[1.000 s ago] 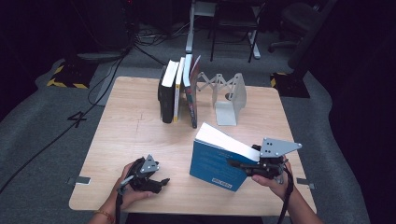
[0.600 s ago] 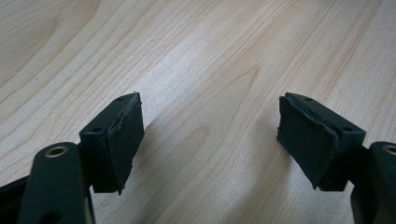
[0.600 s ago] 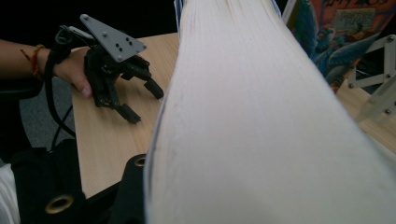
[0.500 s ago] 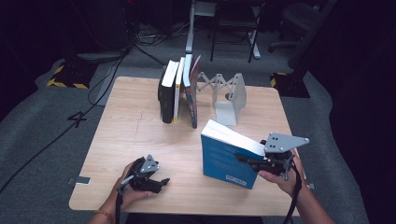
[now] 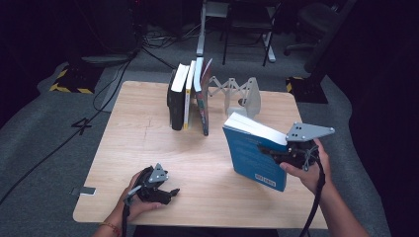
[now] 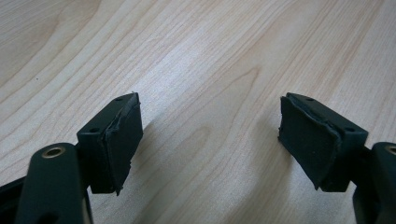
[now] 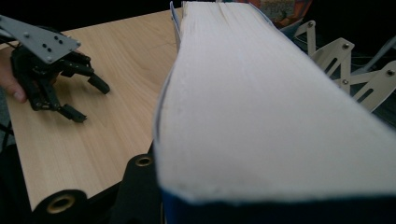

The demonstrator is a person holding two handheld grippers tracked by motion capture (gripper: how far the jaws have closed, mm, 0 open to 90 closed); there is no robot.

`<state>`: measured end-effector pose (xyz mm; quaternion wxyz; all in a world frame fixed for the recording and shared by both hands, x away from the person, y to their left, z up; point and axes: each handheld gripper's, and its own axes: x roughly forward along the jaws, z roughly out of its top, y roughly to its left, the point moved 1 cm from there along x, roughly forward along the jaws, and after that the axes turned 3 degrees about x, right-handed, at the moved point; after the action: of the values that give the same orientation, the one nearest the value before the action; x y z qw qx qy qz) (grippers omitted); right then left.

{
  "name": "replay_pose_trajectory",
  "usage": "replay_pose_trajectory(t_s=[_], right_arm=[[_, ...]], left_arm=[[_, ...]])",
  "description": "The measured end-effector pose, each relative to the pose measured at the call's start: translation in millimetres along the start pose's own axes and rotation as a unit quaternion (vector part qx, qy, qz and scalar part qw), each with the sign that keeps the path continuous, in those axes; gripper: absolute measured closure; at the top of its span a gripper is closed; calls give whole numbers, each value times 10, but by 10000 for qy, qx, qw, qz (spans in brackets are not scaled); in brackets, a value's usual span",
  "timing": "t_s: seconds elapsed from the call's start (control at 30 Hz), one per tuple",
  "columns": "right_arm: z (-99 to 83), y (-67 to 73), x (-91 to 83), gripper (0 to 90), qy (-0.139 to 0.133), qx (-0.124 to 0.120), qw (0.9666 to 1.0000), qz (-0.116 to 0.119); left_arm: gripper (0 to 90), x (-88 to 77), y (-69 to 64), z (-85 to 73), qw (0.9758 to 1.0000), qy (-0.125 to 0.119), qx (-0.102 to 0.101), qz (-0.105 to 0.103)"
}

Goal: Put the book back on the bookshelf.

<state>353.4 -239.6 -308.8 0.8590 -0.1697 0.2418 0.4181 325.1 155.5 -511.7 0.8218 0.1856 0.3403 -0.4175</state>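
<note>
A thick blue book (image 5: 252,158) with white page edges is held tilted up off the wooden table (image 5: 143,133) at the right. My right gripper (image 5: 271,151) is shut on the book's upper right part. In the right gripper view the page block (image 7: 261,107) runs away from the camera, and one black jaw shows at its lower left. My left gripper (image 5: 170,192) rests low at the table's front left, jaws open with nothing between them; it is also seen as the left gripper (image 6: 210,140) and the left gripper (image 7: 92,103).
A row of upright books (image 5: 188,98) stands at the back middle of the table. A white scissor-style extendable bookend (image 5: 242,96) stands just right of them, behind the held book. Bare wood lies between the two grippers. Chairs and cables are on the floor beyond.
The right gripper has lifted the blue book and tipped it more upright, shifting it slightly right and back. The left gripper has stayed put.
</note>
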Motion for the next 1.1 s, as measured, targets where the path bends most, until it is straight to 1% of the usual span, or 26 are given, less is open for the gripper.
replay_pose_trajectory(t_s=[0.2, 0.23, 0.37, 0.6, 0.77, 1.03, 1.1], right_arm=[[45, -169, 54, 607, -60, 224, 9994, -271], [52, -199, 65, 607, -69, 226, 9992, -319], [78, -317, 119, 607, -91, 380, 9983, -429], [157, -497, 210, 607, -91, 527, 9962, -689], [239, -598, 280, 607, -149, 611, 9943, -861], [388, -736, 461, 607, -294, 748, 9921, -966], [431, -764, 522, 607, -317, 761, 9913, -1028]], left_arm=[[216, 1, -1, 0, 10000, 3, -9, 4], [215, 1, -1, 0, 10000, 3, -9, 4], [215, 0, 0, 0, 10000, 10, -6, 1], [215, 1, -2, 1, 10000, 3, -19, -7], [214, 1, -4, 1, 10000, 6, -30, 3], [209, 5, -4, 4, 10000, 5, -25, -3], [208, 6, -3, 6, 10000, 5, -18, -1]])
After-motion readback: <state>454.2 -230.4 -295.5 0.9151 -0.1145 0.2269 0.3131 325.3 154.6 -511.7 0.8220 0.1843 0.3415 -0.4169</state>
